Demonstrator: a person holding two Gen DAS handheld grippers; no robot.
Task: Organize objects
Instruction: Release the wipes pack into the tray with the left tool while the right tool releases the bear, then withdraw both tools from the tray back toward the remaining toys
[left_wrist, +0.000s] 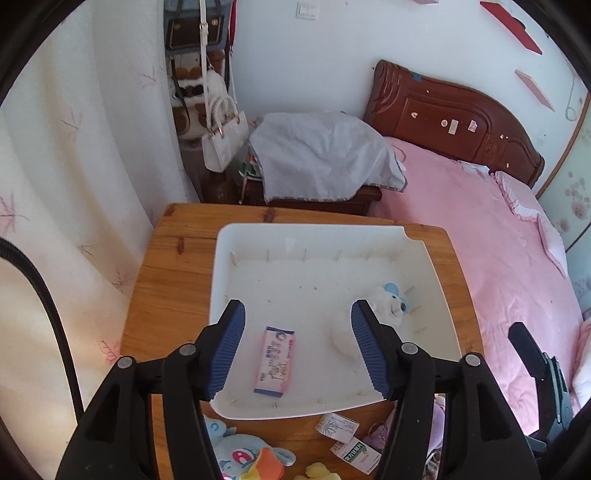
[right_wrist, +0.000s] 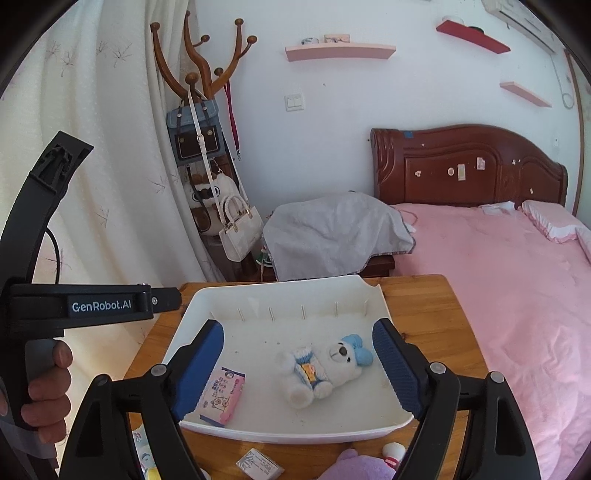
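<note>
- Loose items crowd the bench's near edge: two small packets, a blue plush and a purple plush, none of them in the tray yet.
- Both the left hand-held gripper and the right hand-held gripper hover spread wide with nothing between their fingers.
- Inside the white tray lie one tissue pack toward its near-left corner and one white bear toward the right wall.
- Judged step: between placements; next calls for dropping to the near edge and closing on one loose item.
</note>
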